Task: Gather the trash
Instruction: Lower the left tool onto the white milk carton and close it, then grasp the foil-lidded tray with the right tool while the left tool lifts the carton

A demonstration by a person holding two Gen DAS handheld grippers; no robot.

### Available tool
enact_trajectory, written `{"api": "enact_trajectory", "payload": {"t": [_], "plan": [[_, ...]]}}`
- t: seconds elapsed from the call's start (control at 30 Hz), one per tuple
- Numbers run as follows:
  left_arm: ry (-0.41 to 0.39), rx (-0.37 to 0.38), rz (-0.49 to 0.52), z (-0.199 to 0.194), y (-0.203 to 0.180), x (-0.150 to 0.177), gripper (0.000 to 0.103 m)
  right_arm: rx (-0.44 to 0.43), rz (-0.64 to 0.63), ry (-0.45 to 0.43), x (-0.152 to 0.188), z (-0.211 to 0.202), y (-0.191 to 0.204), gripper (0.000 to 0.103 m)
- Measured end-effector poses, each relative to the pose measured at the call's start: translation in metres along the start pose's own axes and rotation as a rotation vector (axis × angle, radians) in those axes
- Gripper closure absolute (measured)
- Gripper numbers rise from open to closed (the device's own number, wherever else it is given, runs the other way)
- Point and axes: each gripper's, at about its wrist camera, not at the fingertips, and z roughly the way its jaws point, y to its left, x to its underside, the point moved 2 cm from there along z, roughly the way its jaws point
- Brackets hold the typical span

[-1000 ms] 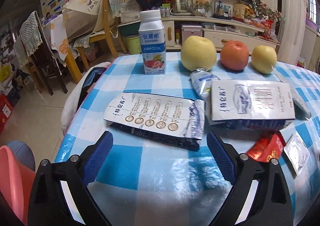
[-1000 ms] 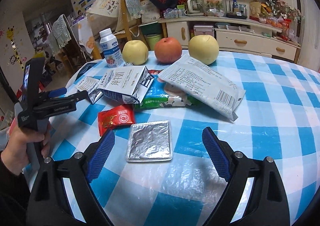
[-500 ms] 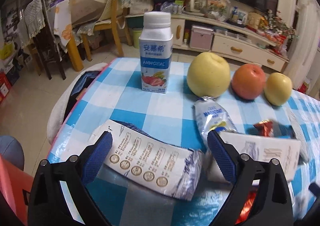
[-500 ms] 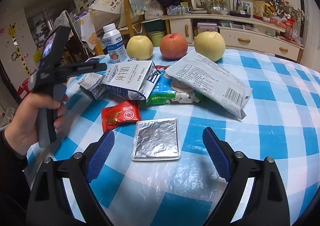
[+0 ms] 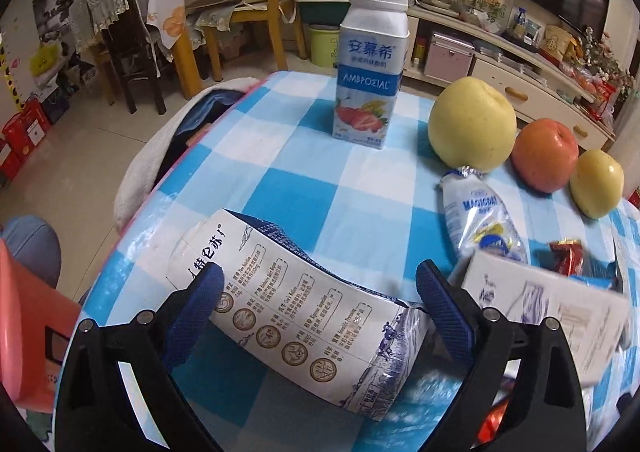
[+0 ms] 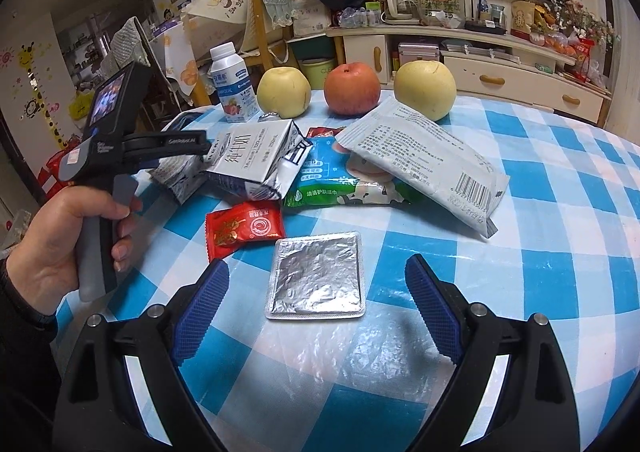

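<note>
My left gripper (image 5: pixel 316 288) is open, its fingers on either side of a flattened white milk carton (image 5: pixel 304 312) at the table's left edge. A second flattened carton (image 5: pixel 552 312) (image 6: pixel 256 159) lies to its right, with a small white wrapper (image 5: pixel 480 219) behind. My right gripper (image 6: pixel 316 288) is open just above a square silver foil packet (image 6: pixel 318 276). A red snack wrapper (image 6: pixel 244 228), a green wipes pack (image 6: pixel 336 183) and a grey pouch (image 6: pixel 424 155) lie beyond it. The left gripper also shows in the right wrist view (image 6: pixel 200 143).
A yogurt bottle (image 5: pixel 372 67) stands at the far side. Two yellow apples (image 6: pixel 284 91) (image 6: pixel 424 89) and a red apple (image 6: pixel 352 87) sit in a row behind the litter. A pink bin (image 5: pixel 28 332) is low at the left. Chairs (image 5: pixel 132 35) stand beyond the table.
My left gripper has moved forward and down over the flattened carton, which now lies between its fingers. My right gripper has barely moved.
</note>
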Motion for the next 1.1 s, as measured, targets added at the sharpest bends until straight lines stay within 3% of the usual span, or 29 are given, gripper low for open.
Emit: {"api": "enact_trajectory", "payload": {"t": [0.27,0.43,0.63,0.83,0.9,0.93,0.97,1.1], "plan": [[0.044,0.052,0.140,-0.029,0.026,0.039,0.007,-0.011,-0.007,0.003,-0.002,0.001,0.001,0.013],[0.049,0.018,0.109,-0.033,0.048,0.049,0.007,-0.009,-0.009,0.008,-0.001,0.003,0.002,0.013],[0.035,-0.022,0.108,-0.017,0.044,0.038,0.007,-0.002,-0.002,0.020,0.002,0.006,0.000,0.013],[0.056,0.044,0.063,-0.007,0.047,0.039,0.008,-0.002,0.003,0.038,0.005,0.014,0.001,0.013],[0.033,0.038,0.066,-0.009,0.047,0.039,0.023,-0.004,0.005,0.049,0.006,0.020,0.002,0.013],[0.022,0.044,0.073,-0.012,0.045,0.038,0.041,-0.001,0.005,0.064,0.006,0.024,0.003,0.013],[0.021,0.050,0.081,-0.013,0.044,0.038,0.048,0.002,0.005,0.071,0.006,0.026,0.004,0.013],[0.023,0.077,0.110,-0.015,0.036,0.041,0.048,0.015,-0.002,0.126,0.004,0.041,0.007,0.012]]}}
